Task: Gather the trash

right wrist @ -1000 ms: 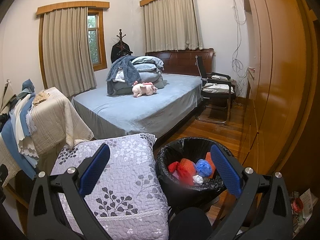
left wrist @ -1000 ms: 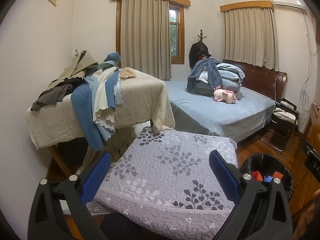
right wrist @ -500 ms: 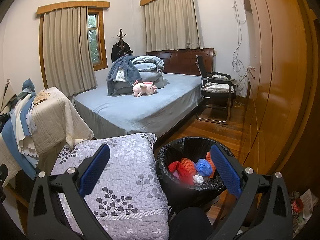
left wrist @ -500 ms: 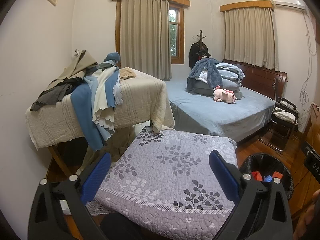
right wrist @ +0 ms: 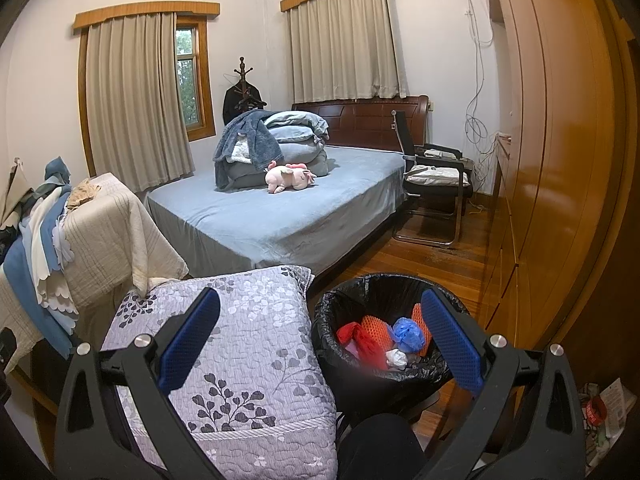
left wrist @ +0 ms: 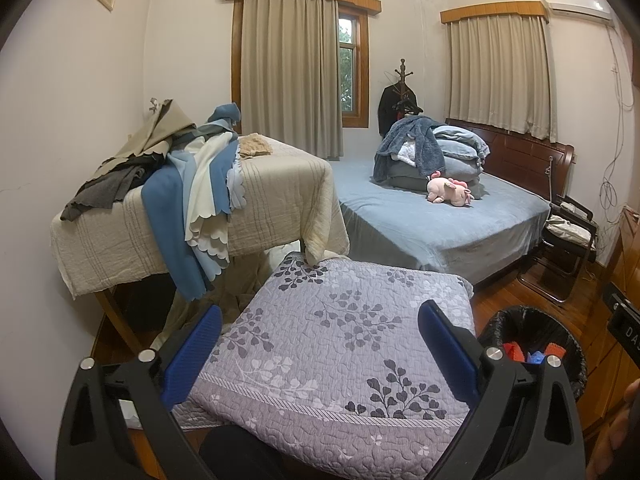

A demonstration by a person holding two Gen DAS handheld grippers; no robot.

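While both grippers stood wide and empty, the right gripper (right wrist: 320, 332) looked straight into the trash bin (right wrist: 344, 300), just right of the quilted cushion (right wrist: 256, 320), showing red, orange, blue and white scraps. From the left gripper (left wrist: 320, 340) only that bin's (left wrist: 568, 344) far edge appeared.

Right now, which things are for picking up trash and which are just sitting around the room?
For the trash job:
- black trash bin
- red, orange, blue and white scraps already in it
- left claw and right claw, both open, holding nothing

Just lying about:
- flowery quilt
- pink plush toy on the bed
- pile of cloths
- chair
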